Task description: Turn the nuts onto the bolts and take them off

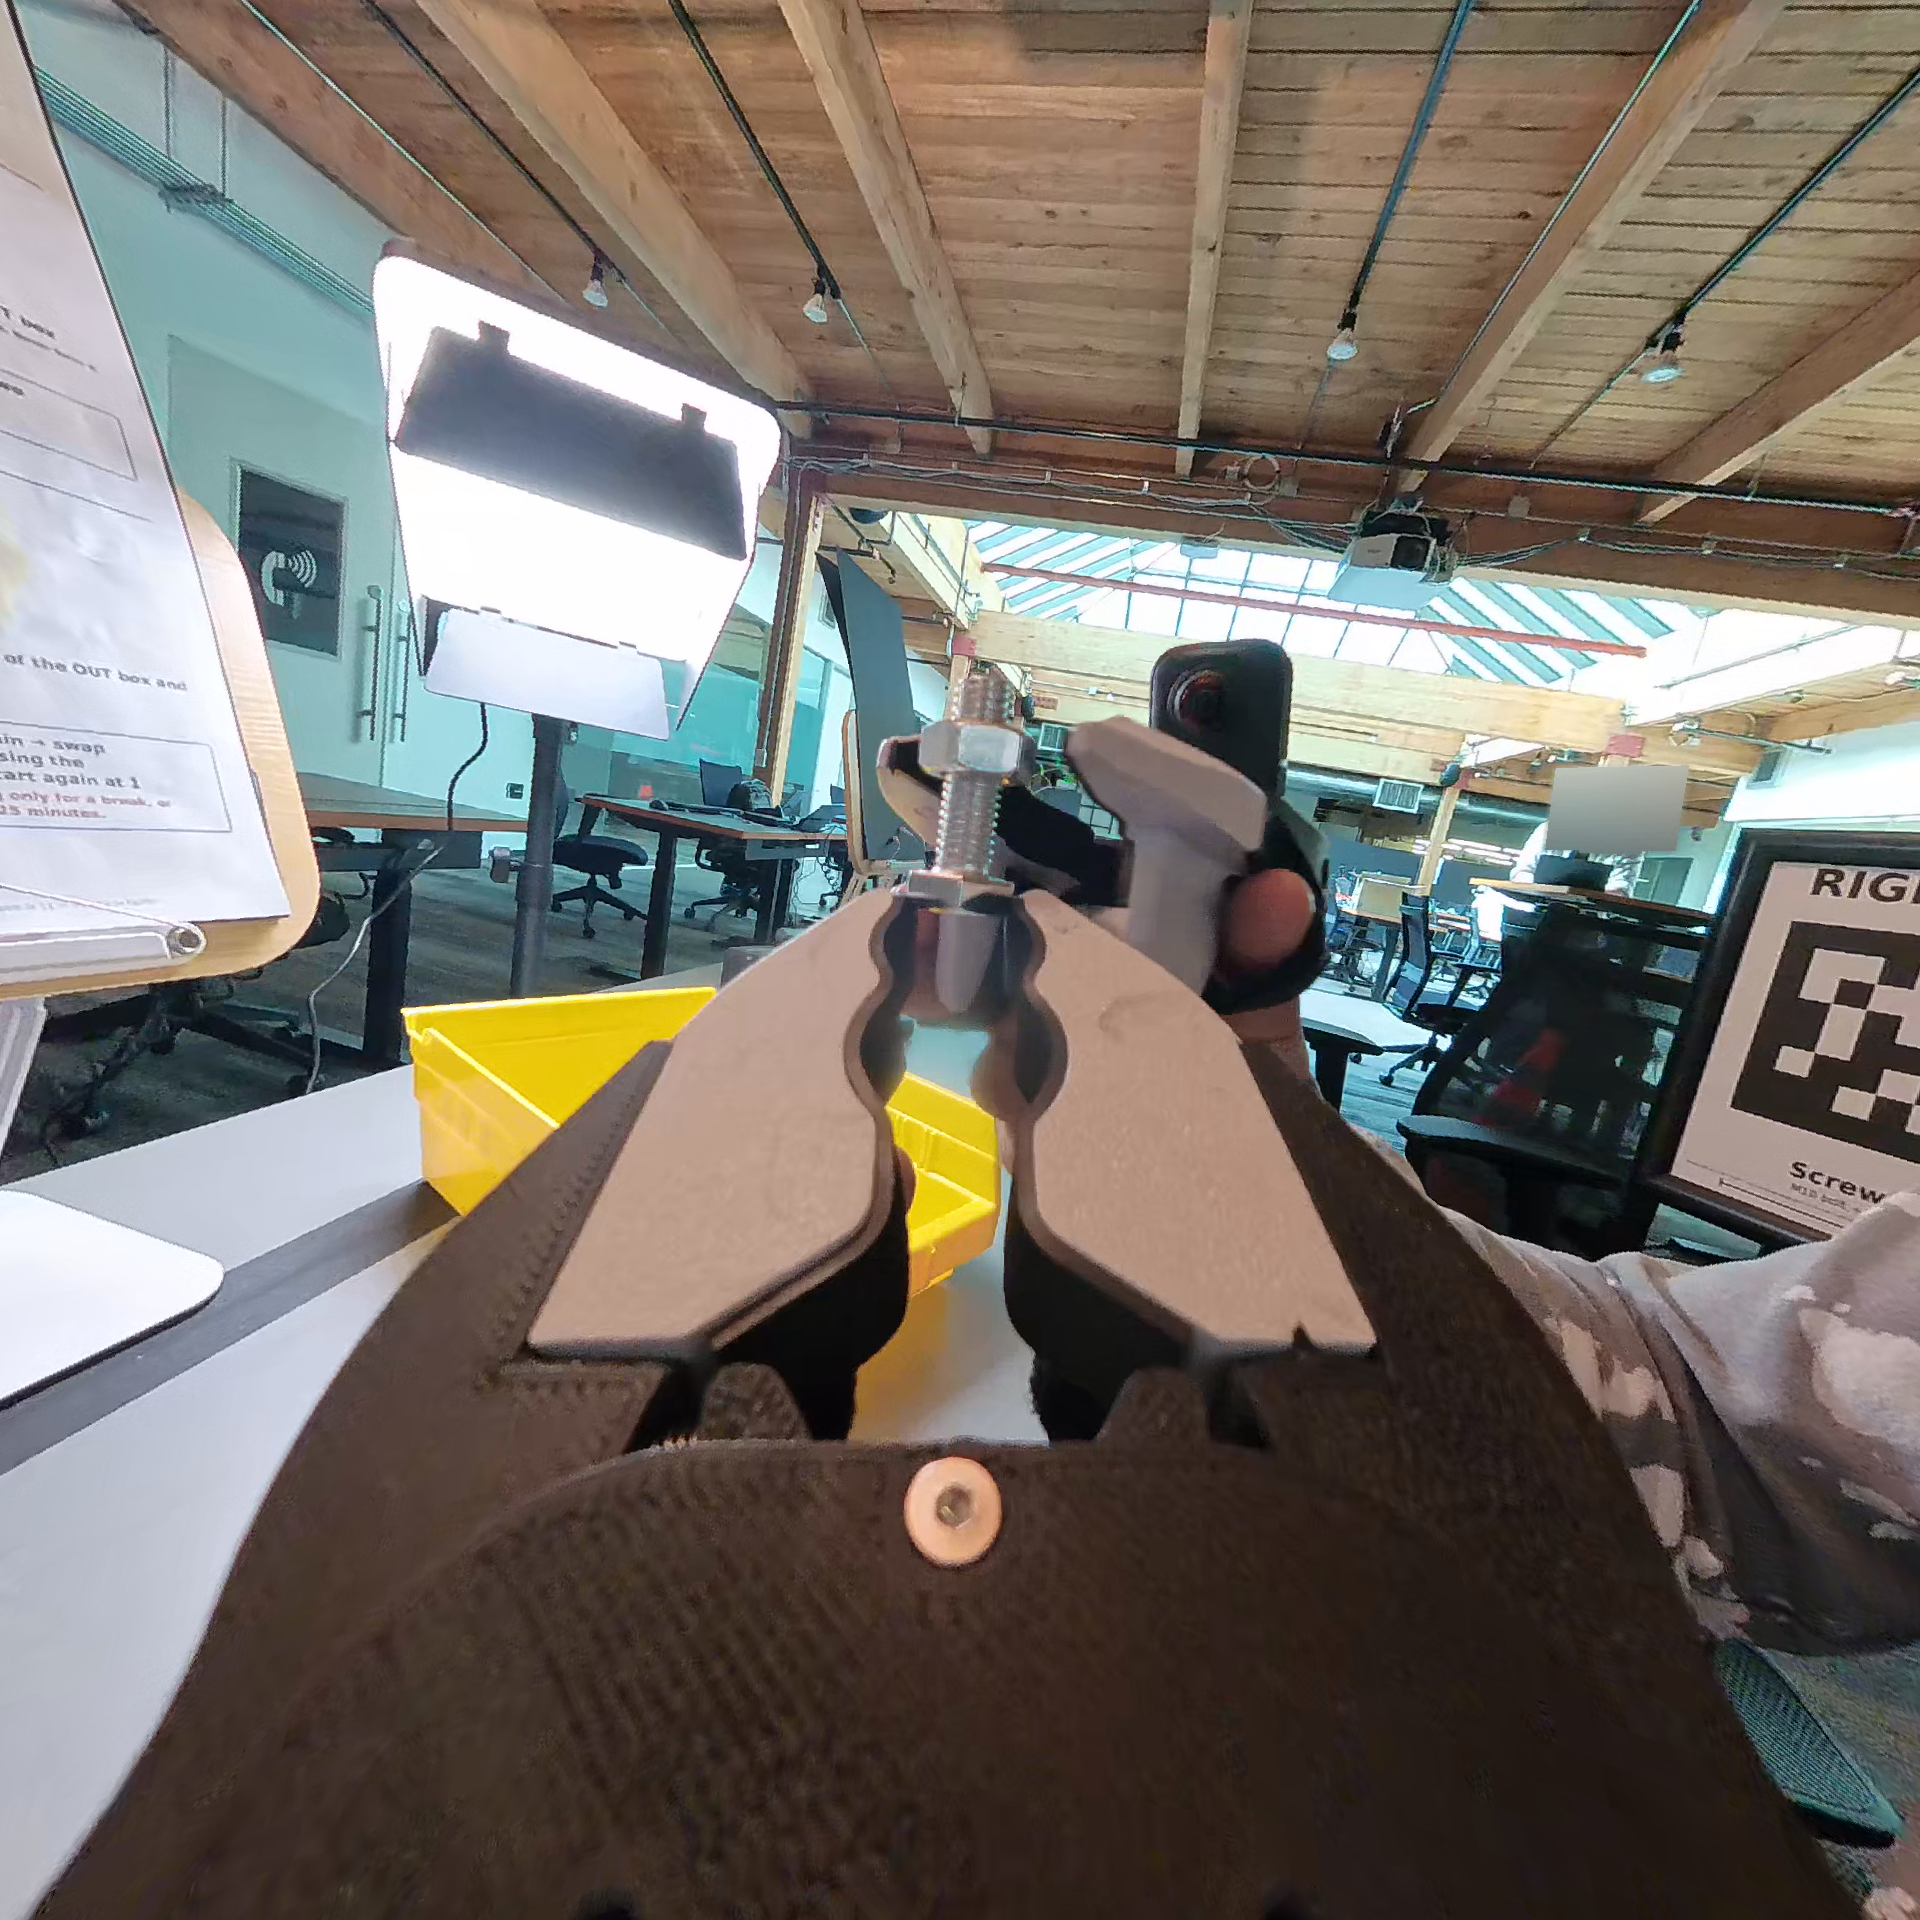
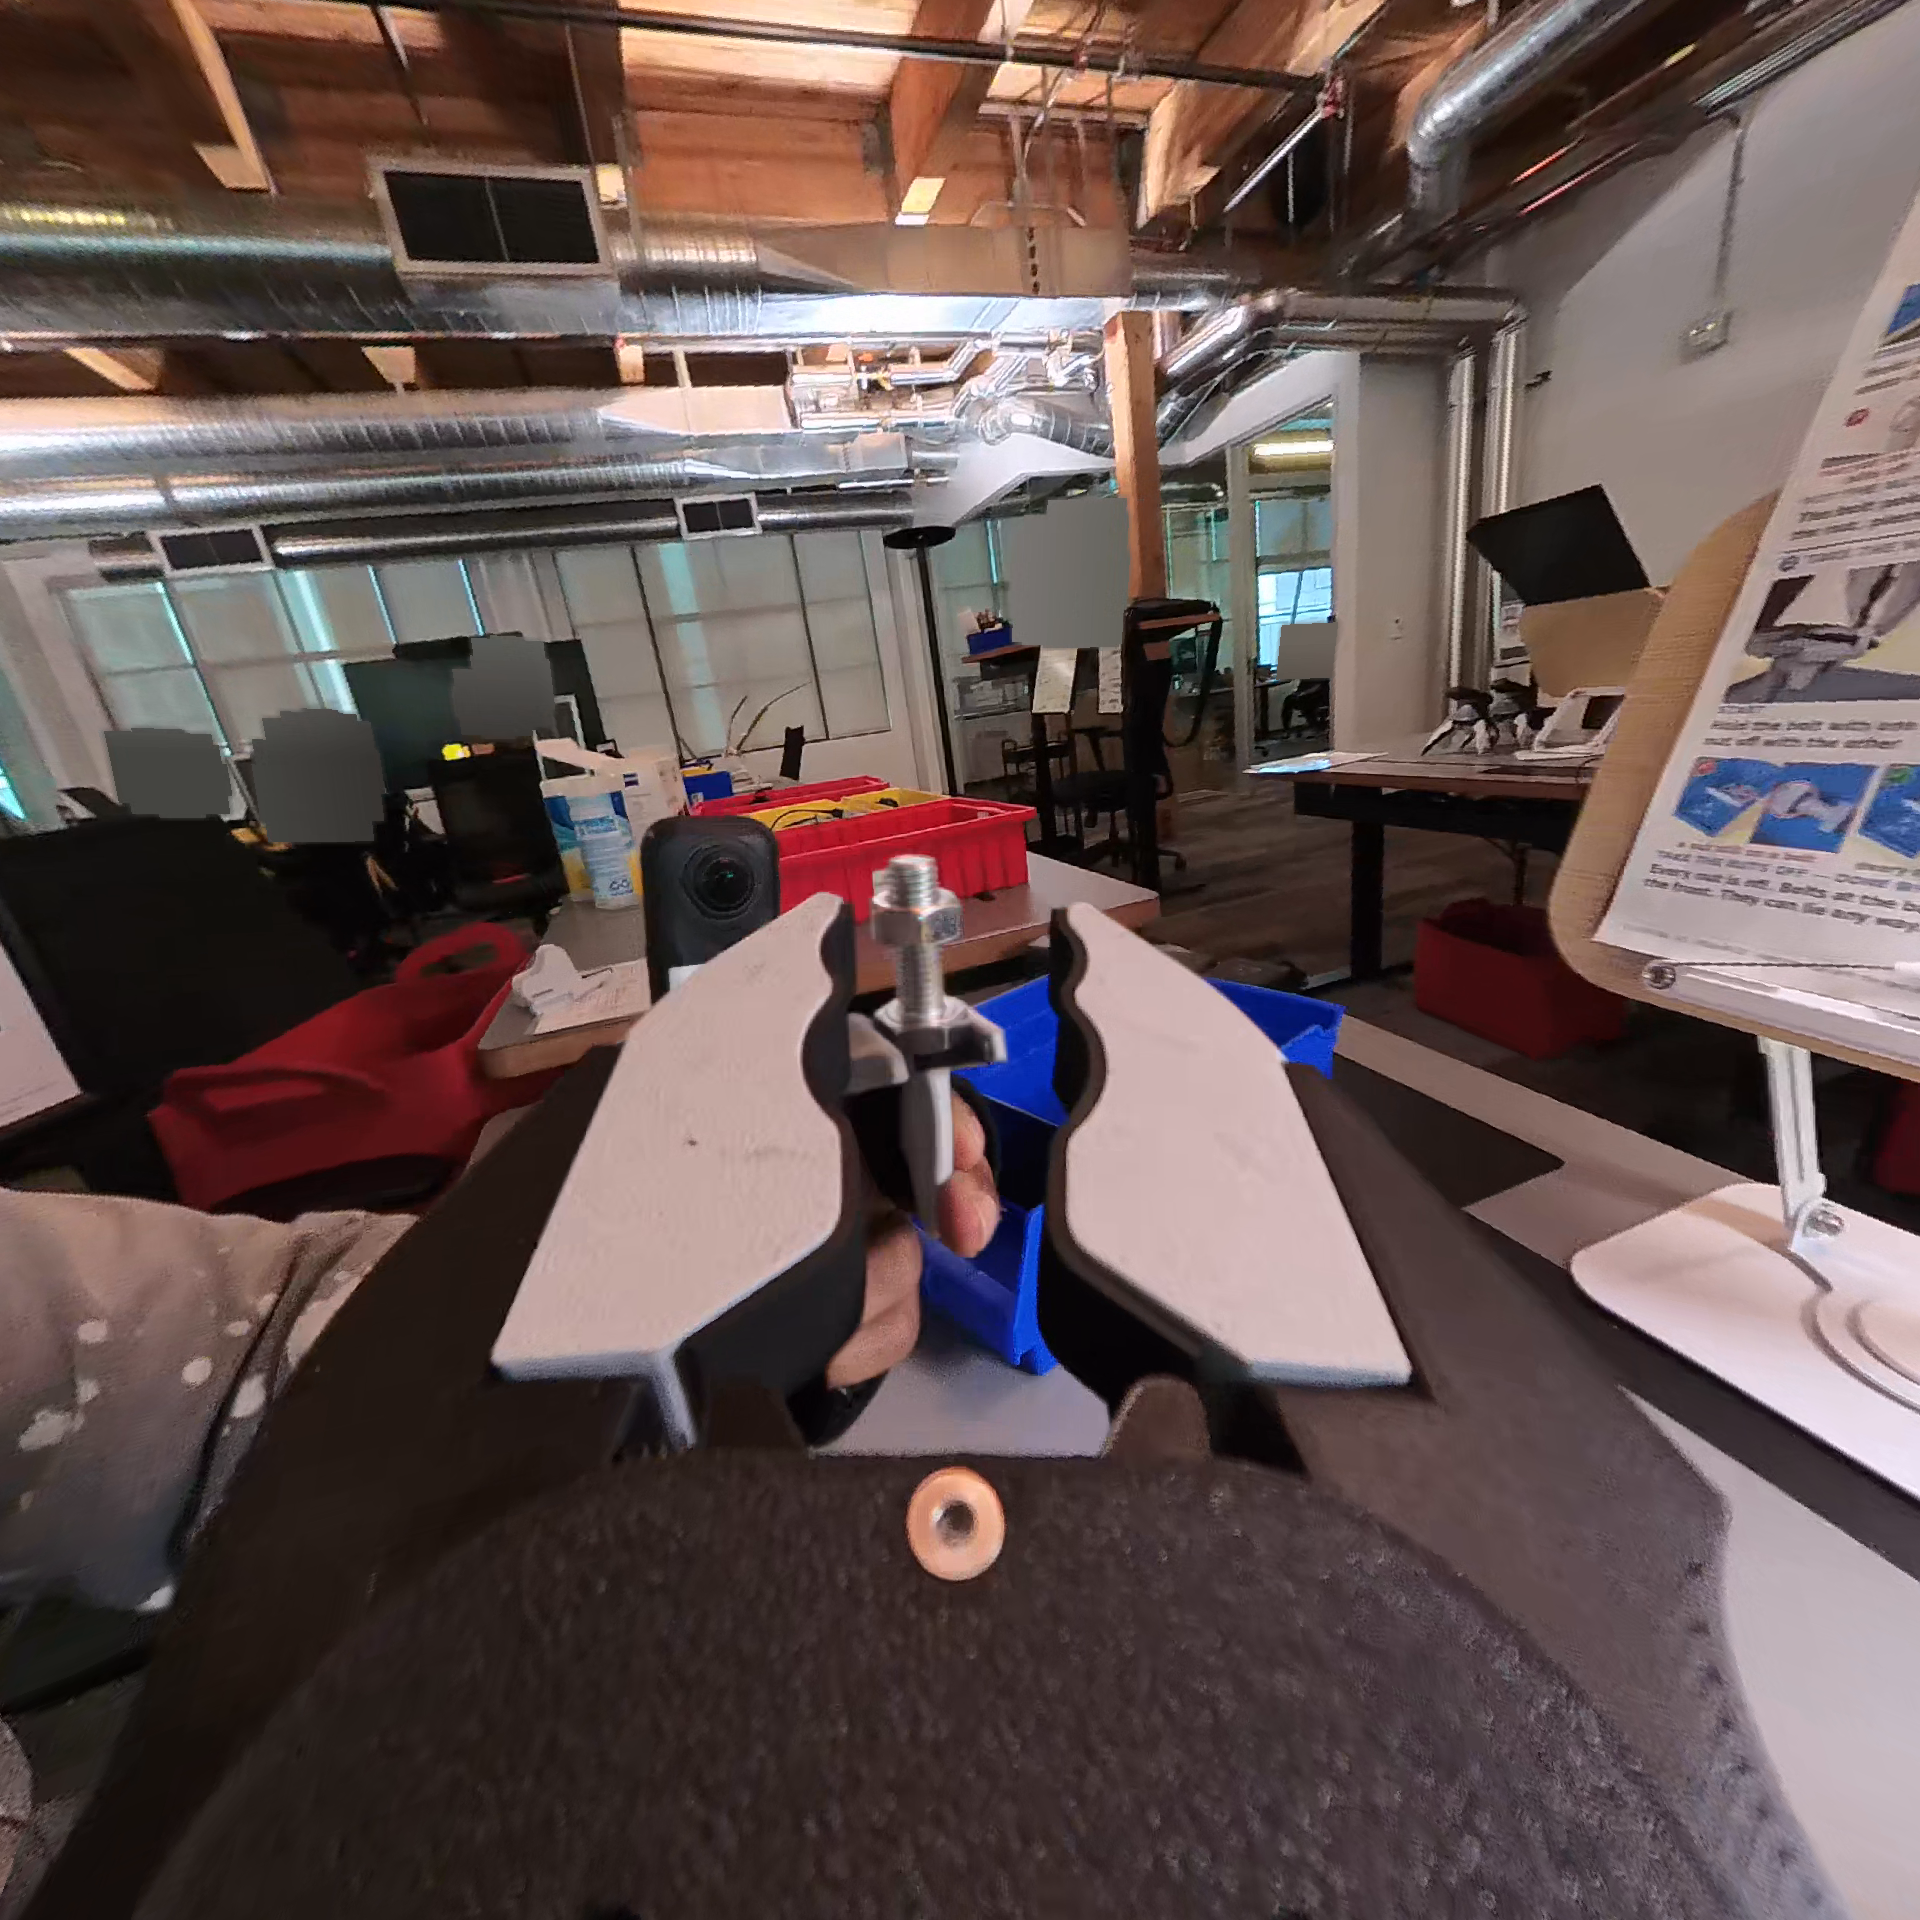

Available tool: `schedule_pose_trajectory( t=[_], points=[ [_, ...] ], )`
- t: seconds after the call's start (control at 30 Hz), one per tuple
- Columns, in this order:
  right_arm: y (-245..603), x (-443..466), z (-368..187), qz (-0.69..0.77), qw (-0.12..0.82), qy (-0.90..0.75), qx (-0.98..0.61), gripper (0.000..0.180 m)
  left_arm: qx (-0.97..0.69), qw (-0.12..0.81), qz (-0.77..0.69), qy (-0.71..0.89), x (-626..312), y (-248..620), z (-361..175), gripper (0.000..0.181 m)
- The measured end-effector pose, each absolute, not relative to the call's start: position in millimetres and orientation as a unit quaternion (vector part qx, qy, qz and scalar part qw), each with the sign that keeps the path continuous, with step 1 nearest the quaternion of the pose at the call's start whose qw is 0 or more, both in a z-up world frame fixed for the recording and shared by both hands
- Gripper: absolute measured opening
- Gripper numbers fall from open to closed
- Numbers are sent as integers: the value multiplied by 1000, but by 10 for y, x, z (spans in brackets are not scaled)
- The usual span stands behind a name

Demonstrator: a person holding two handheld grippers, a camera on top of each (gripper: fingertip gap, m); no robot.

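One upright bolt (image 1: 951, 831) is clamped at its head by the left gripper (image 1: 951, 920); one nut (image 2: 914, 923) is flanked, untouched, by the wide-open right gripper (image 2: 951, 935).

A white printed sheet (image 1: 104, 623) with black lines of text, a few in red, is clipped to a pale wooden board (image 1: 260, 727) standing at the left edge of the grey tabletop (image 1: 260, 1195). A black-framed white card (image 1: 1808, 1039) to the right bears bold black lettering above and below a black-and-white square marker. A dark wall sign (image 1: 291, 561) carries a white pictogram. In the right wrist view, an illustrated instruction sheet (image 2: 1808, 727) stands at the tabletop's right edge, its text blurred. A white canister (image 2: 597, 831) with a blue label stands on a far desk; the label is too small to read.
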State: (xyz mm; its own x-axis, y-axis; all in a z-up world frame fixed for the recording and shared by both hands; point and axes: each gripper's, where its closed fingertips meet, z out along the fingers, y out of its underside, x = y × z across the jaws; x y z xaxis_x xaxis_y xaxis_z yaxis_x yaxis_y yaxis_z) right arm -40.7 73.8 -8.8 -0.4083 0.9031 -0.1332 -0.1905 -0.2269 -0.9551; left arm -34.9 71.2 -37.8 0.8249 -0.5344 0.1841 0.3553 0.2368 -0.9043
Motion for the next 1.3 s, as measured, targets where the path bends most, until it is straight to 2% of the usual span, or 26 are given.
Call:
schedule_pose_trajectory(
  t=[0.13,0.2,0.27,0.43,0.53,0.57,0.63,0.67,0.73,0.83,0.97,1.0,1.07,1.1,1.3],
  points=[
    [740,-451,-134,678,403,-484,-379,37,-549,781,-284,87,-312,708,-382,17],
    [916,-453,-127,673,418,-455,-406,14,-541,784,-291,89,-329,682,-356,17],
    [999,-422,-110,673,427,-446,-407,9,-542,786,-284,89,-341,678,-343,17],
    [760,-415,-100,682,399,-482,-378,39,-547,782,-286,86,-337,708,-384,17],
    [715,-460,-144,670,405,-493,-380,40,-546,782,-287,90,-306,702,-381,17],
    [739,-461,-141,673,405,-488,-382,38,-547,782,-286,86,-317,702,-377,17],
    [879,-459,-121,673,417,-460,-403,13,-537,785,-298,83,-353,677,-350,17],
    [943,-450,-113,668,431,-450,-406,9,-538,786,-292,83,-365,676,-344,17],
    [933,-434,-107,670,428,-454,-402,15,-535,790,-288,83,-366,665,-325,17],
    [779,-437,-97,678,412,-473,-383,33,-539,788,-286,84,-348,681,-351,17],
    [701,-457,-107,676,410,-482,-379,38,-540,786,-287,87,-310,691,-370,17],
    [722,-455,-104,677,409,-480,-380,37,-540,786,-287,84,-316,691,-367,17],
    [884,-447,-86,669,432,-454,-401,12,-531,789,-298,82,-345,668,-345,17],
    [949,-432,-77,666,442,-445,-403,8,-534,789,-292,82,-356,671,-341,17],
    [748,-418,-65,671,421,-478,-379,34,-538,788,-288,79,-350,690,-360,17]
  ],
)
